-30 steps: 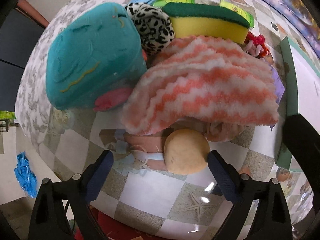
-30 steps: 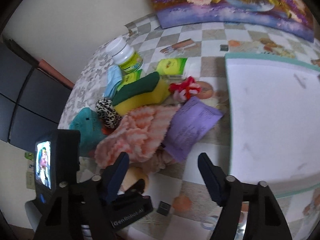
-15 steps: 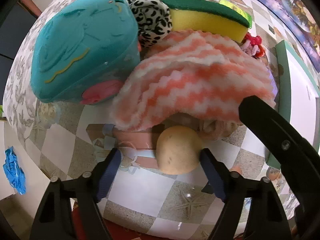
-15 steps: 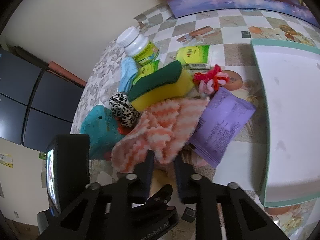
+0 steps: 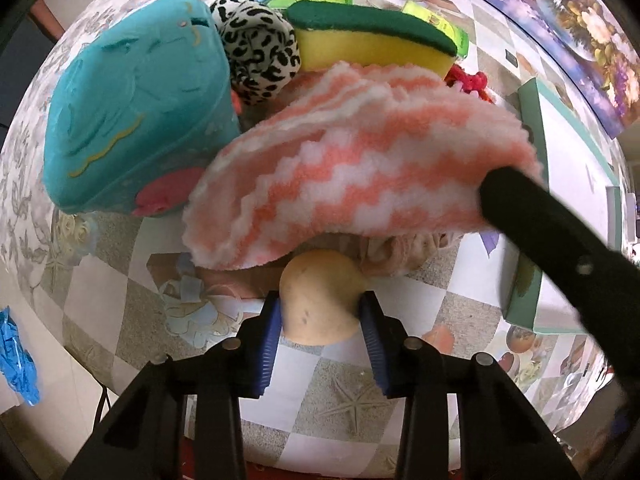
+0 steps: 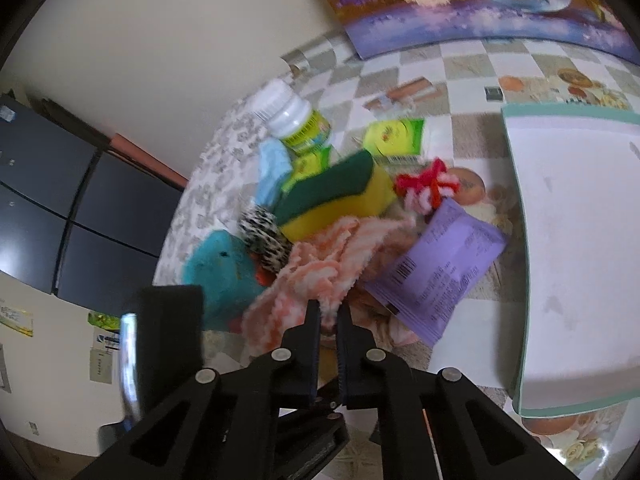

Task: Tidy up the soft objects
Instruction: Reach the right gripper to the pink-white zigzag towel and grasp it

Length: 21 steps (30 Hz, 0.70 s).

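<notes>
A beige soft ball (image 5: 320, 292) lies on the checkered table by the near edge of a pile of soft things. My left gripper (image 5: 320, 320) points down over it, and its blue pads (image 5: 272, 324) are closing and press on both sides of the ball. A pink-and-white zigzag cloth (image 5: 360, 168) tops the pile. My right gripper (image 6: 329, 316) is shut on the edge of that cloth (image 6: 320, 268) and holds it raised off the ball. In the left wrist view the right gripper's black finger (image 5: 540, 236) comes in from the right.
The pile also holds a teal plush toy (image 5: 132, 120), a leopard-print scrunchie (image 5: 260, 64), a yellow-and-green sponge (image 5: 368, 48), a red yarn bow (image 6: 424, 184) and a purple packet (image 6: 440, 264). A white tray with a green rim (image 6: 516, 240) lies to the right. A bottle (image 6: 292, 116) stands behind.
The left jaws came down and narrowed onto the beige ball. The right gripper shut on the striped cloth's edge and raised it, baring more of the ball.
</notes>
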Each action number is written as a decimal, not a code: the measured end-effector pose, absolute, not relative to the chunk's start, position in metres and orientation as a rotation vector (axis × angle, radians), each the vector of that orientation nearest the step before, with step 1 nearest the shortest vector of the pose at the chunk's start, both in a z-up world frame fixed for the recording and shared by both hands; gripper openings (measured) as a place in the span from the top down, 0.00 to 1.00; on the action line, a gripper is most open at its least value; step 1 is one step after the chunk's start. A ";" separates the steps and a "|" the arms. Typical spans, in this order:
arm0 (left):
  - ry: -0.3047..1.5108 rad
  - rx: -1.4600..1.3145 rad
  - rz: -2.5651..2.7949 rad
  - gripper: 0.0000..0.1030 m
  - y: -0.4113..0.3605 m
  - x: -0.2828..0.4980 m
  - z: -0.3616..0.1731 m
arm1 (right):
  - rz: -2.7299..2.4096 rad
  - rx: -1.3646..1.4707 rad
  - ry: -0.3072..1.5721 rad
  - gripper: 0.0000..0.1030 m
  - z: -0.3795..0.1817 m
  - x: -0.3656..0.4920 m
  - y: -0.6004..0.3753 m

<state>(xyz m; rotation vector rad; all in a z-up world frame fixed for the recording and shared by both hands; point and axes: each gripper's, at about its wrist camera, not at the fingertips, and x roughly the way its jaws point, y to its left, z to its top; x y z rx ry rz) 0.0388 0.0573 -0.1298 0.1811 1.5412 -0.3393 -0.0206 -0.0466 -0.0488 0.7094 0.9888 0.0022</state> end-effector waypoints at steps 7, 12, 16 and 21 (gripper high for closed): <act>1.505 0.124 -0.320 0.72 0.078 0.039 -0.112 | 0.037 0.740 0.909 0.93 -0.029 -0.026 -0.052; 1.495 0.111 -0.326 0.77 0.087 0.041 -0.110 | 0.057 0.763 0.859 0.93 -0.017 -0.031 -0.056; 1.475 0.102 -0.318 0.82 0.093 0.040 -0.099 | 0.072 0.770 0.817 0.93 -0.005 -0.035 -0.059; 1.447 0.080 -0.322 0.85 0.099 0.039 -0.080 | 0.086 0.782 0.758 0.93 0.010 -0.042 -0.065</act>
